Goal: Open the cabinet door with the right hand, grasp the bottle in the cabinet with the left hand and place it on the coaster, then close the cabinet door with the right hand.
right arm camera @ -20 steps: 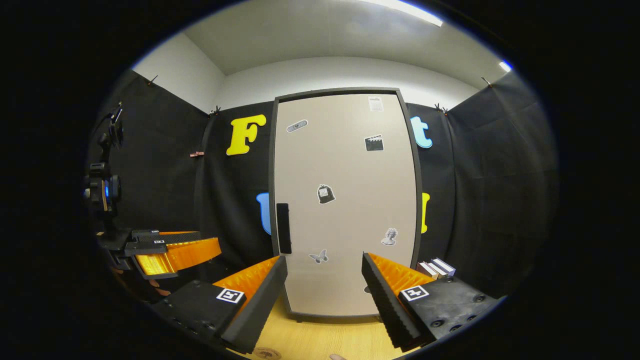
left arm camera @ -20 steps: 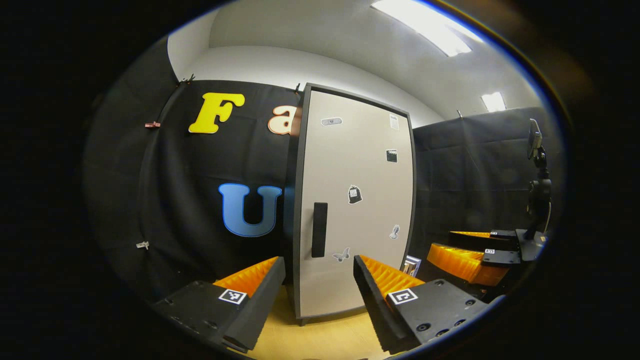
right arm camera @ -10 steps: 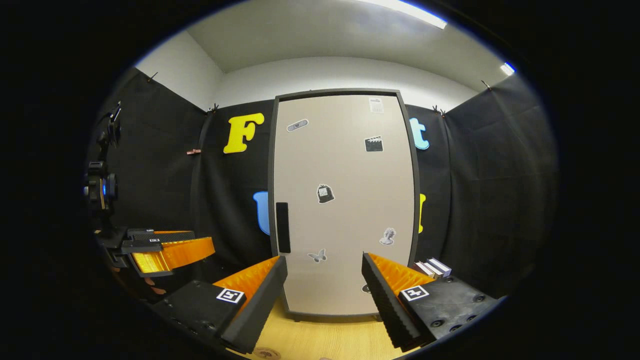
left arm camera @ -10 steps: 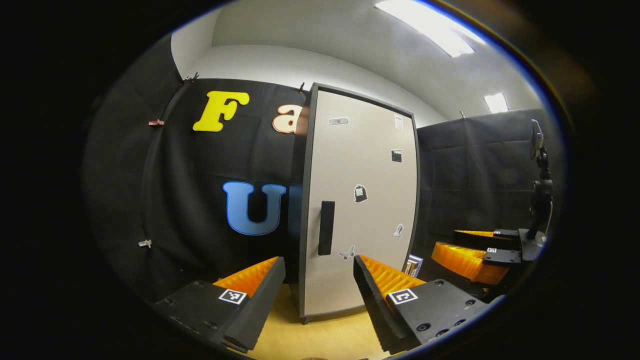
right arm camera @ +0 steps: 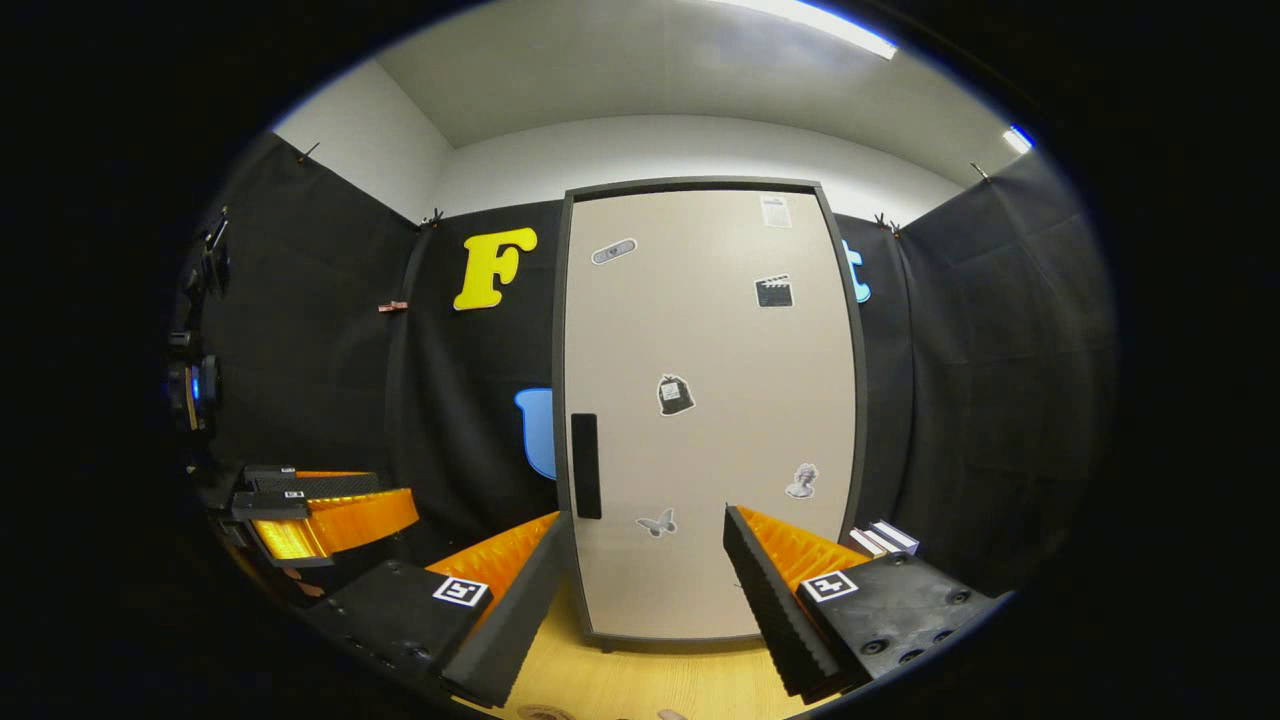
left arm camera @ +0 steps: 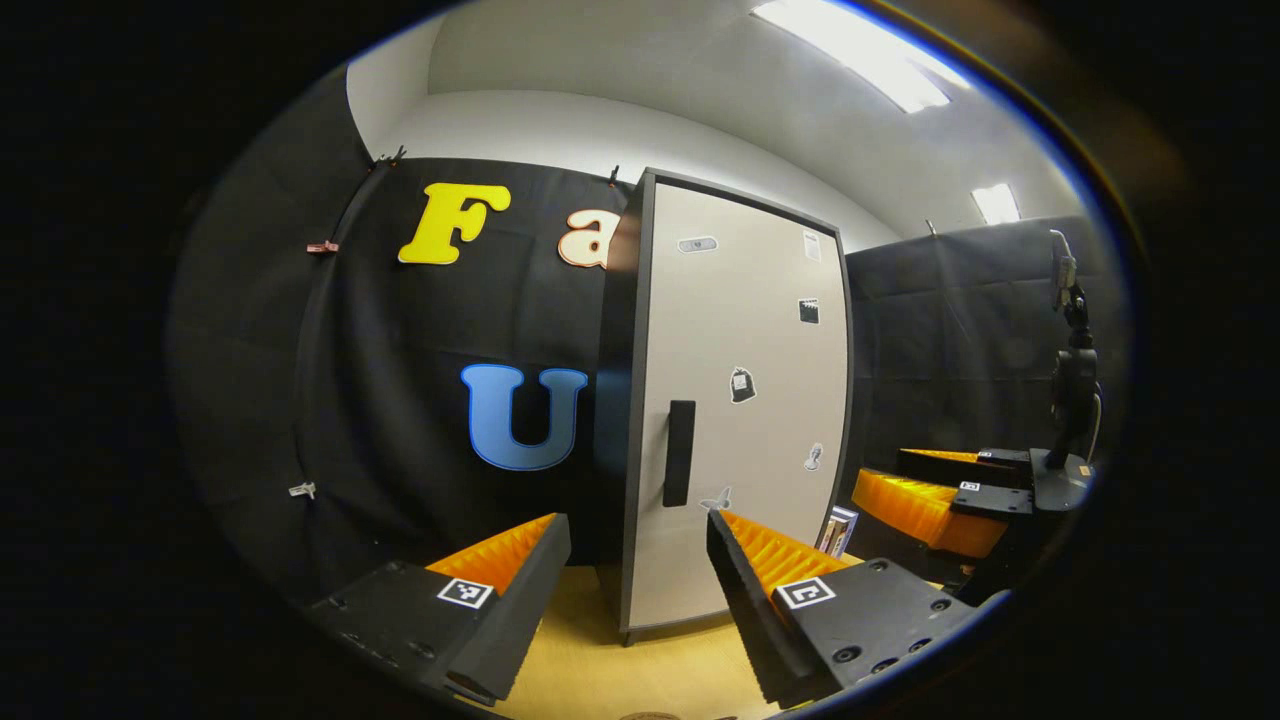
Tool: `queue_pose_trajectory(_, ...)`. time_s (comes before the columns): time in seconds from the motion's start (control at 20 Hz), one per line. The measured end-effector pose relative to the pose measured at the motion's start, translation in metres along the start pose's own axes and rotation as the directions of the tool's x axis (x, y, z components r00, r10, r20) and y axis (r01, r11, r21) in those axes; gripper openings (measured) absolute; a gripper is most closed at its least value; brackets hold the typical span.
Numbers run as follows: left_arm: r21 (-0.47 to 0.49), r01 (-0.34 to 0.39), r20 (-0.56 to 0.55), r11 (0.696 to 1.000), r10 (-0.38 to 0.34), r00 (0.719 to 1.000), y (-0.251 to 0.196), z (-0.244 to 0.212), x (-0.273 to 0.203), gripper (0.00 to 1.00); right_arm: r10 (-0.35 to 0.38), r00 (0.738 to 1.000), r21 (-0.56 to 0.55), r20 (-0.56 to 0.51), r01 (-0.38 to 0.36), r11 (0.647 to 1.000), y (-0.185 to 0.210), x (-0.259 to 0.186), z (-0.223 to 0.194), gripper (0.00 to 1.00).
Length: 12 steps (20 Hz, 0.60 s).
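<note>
1. Both claws stand wide and hold nothing: the left claw sits at the bottom centre of the left gripper view, the right claw at the bottom centre of the right gripper view.
2. Between each claw and the cabinet door lies a bare strip of wooden desk.
3. That door is shut, its dark handle low on its left edge in the right gripper view; the bottle is hidden behind it.
4. Small stickers dot the door; nothing on them can be read.
5. A few books lean by the cabinet's lower right corner.
6. At right in the left gripper view, the right claw hovers beside a dark stand.
</note>
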<state>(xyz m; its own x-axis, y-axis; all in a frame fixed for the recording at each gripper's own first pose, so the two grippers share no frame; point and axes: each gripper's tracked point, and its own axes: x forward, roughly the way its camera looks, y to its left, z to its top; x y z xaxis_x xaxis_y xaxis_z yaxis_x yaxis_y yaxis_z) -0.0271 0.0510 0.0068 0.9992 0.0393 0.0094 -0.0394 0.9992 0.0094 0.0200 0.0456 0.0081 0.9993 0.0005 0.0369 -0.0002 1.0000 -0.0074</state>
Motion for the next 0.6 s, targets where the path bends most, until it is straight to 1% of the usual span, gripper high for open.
queue_pose_trajectory(0.25, 0.017, 0.001, 0.004, 1.0, -0.001, 1.0, 0.02, 0.002, -0.004, 0.88, 0.014, 1.0, 0.007, -0.004, -0.014, 1.0, 0.024, 0.023, -0.004, 0.98)
queue_pose_trajectory(0.4, 0.023, 0.011, 0.007, 1.0, -0.011, 1.0, 0.029, 0.003, -0.007, 0.87, 0.02, 1.0, 0.004, 0.002, -0.02, 1.0, 0.037, 0.043, -0.005, 0.98)
queue_pose_trajectory(0.6, 0.023, 0.003, 0.017, 1.0, -0.004, 1.0, 0.042, 0.008, -0.01, 0.87, 0.021, 0.999, -0.012, 0.026, -0.021, 1.0, 0.051, 0.073, -0.004, 0.98)
